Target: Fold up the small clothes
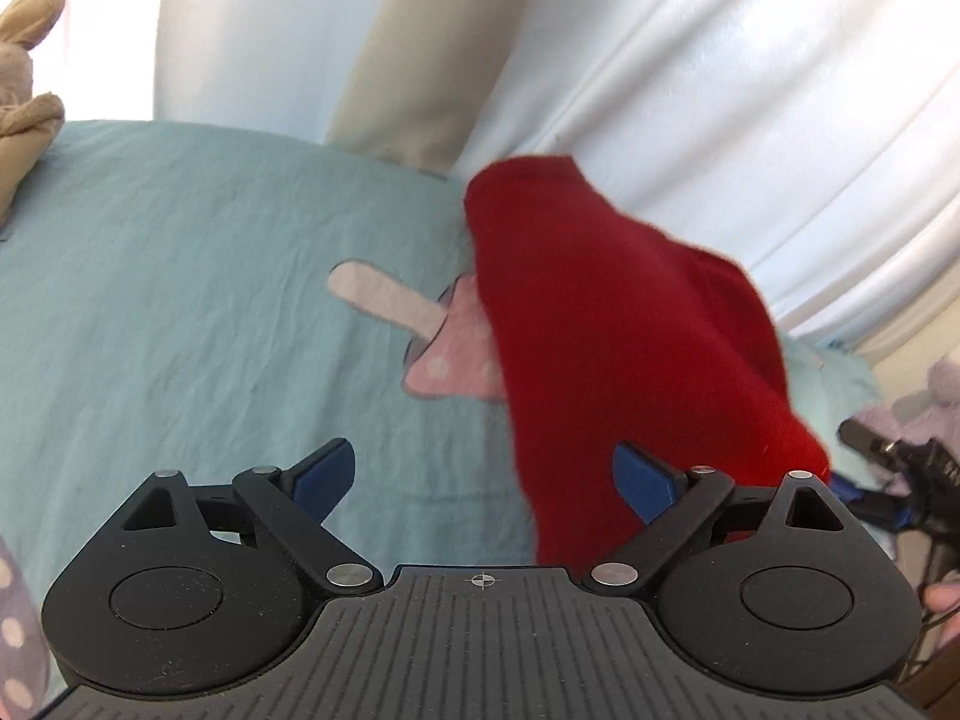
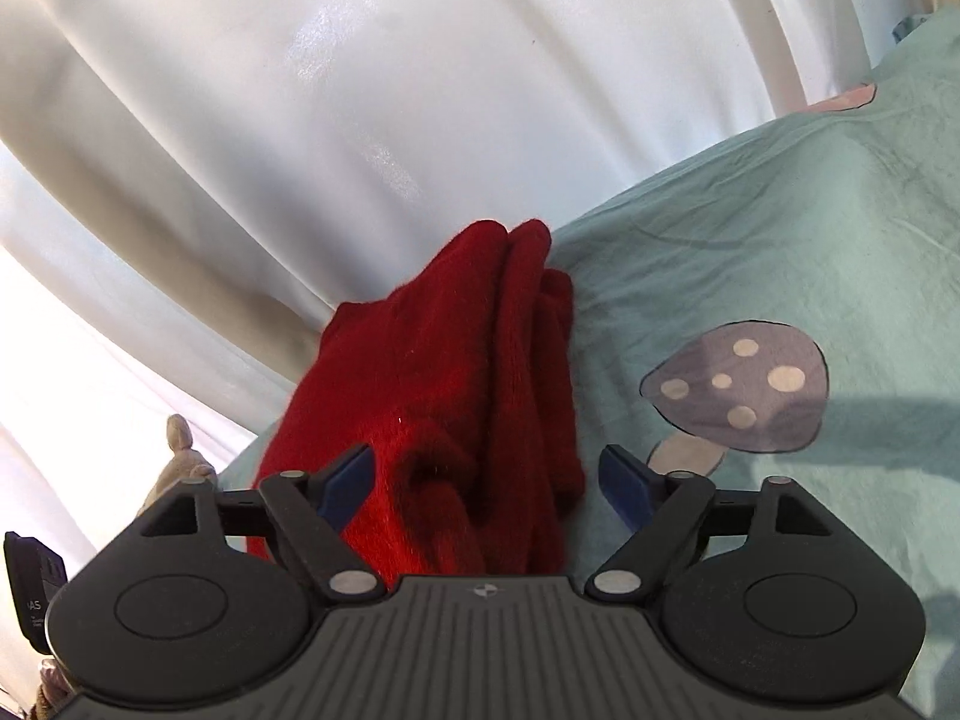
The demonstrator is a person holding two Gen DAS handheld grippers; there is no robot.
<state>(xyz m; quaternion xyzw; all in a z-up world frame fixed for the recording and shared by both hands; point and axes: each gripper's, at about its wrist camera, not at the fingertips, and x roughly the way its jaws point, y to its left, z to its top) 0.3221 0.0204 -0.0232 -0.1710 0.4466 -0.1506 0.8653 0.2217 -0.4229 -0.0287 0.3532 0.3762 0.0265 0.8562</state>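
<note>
Pale-green bed sheet [image 2: 780,228], white curtain [image 2: 300,90] behind. The red garment [image 2: 456,396] lies bunched in layers ahead of the right gripper [image 2: 489,480], looking folded. Both pairs of fingers gape wide and empty, the left gripper [image 1: 480,480] too.

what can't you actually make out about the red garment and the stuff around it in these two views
- Red garment: its near end is hidden under the right gripper body in the right wrist view; what kind of garment it is cannot be told.
- Left wrist view: the garment is motion-blurred and partly covers the pink mushroom print.
- Stuffed toy: cut off by the left edge.
- Left gripper: open, nothing between its fingers.
</note>
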